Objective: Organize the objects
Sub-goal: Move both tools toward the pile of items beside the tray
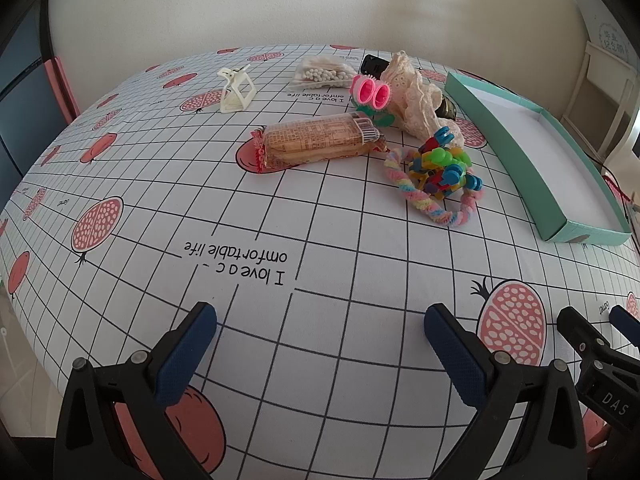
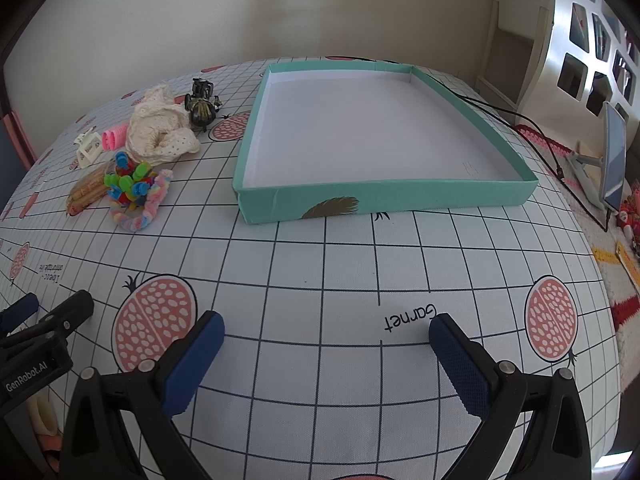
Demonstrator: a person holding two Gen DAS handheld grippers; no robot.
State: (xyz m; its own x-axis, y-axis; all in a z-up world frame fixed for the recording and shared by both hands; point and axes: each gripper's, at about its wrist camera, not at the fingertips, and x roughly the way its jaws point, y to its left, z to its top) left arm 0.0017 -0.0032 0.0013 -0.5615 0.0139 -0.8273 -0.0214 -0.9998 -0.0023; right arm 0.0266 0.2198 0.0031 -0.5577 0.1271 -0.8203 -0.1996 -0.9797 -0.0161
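While nothing lies inside it, the teal box (image 2: 376,200) sits on the far right part of the tablecloth (image 2: 320,280), its white floor bare. Just left of it, the objects are clustered: a lace scrunchie (image 1: 416,96), a dark clip (image 2: 202,106) behind it, a pink roller (image 1: 374,94), and a heap of coloured clips (image 1: 444,168) resting on a pastel twisted loop (image 1: 424,200). A wrapped biscuit pack (image 1: 320,140) lies beside that heap, touching or nearly touching the loop's end. Farther left and well apart stand a cream claw clip (image 1: 234,88) and a bag of cotton swabs (image 1: 324,72).

Both grippers hover low over the near part of the cloth, apart from all the objects. On the left gripper (image 1: 320,320) the jaws are spread wide with nothing between them; on the right gripper (image 2: 326,328) they are likewise spread wide, holding nothing. Beyond the box, a cable (image 2: 532,128) runs toward a phone on a stand (image 2: 614,160).
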